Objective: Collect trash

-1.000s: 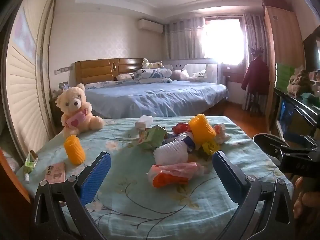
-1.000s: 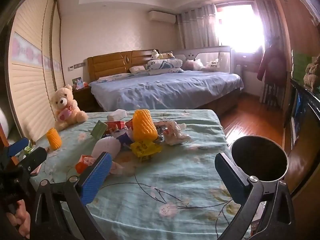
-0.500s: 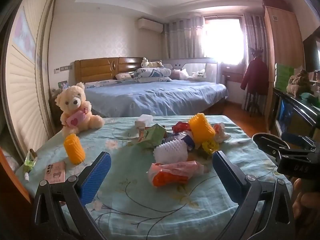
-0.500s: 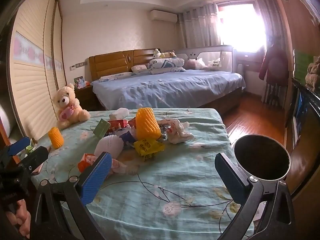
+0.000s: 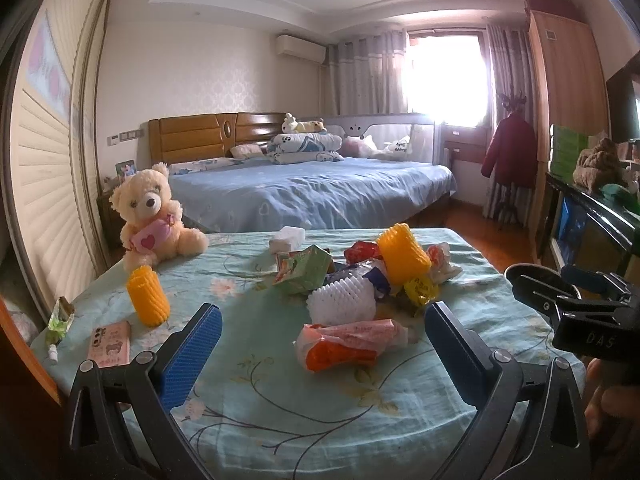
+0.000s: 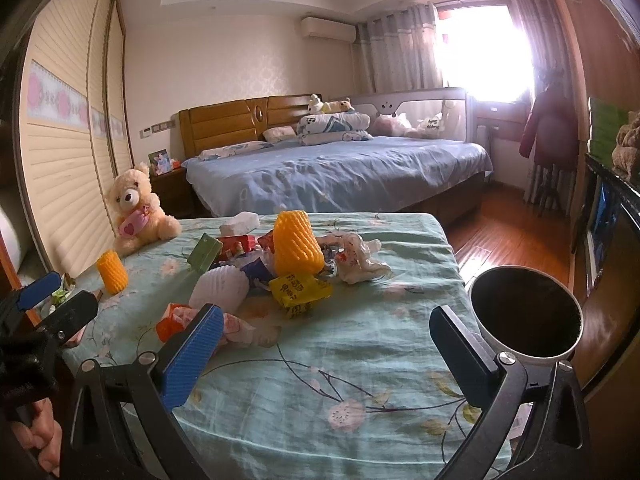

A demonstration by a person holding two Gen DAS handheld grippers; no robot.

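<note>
Since a second before, both views had crept slightly toward the trash pile point(image 5: 360, 276), which sat at the middle of the floral-clothed worktop point(image 5: 280, 408), with the orange-and-pink wrapper point(image 5: 352, 342) nearest at its 6 o'clock edge. The left claw point(image 5: 320, 354) hovered above the cloth with its blue fingers spread wide and empty, the wrapper lying between them in its view. The right claw point(image 6: 326, 356) was likewise apart and empty, the dark round bin point(image 6: 526, 314) at its 3 o'clock off the worktop's edge.
</note>
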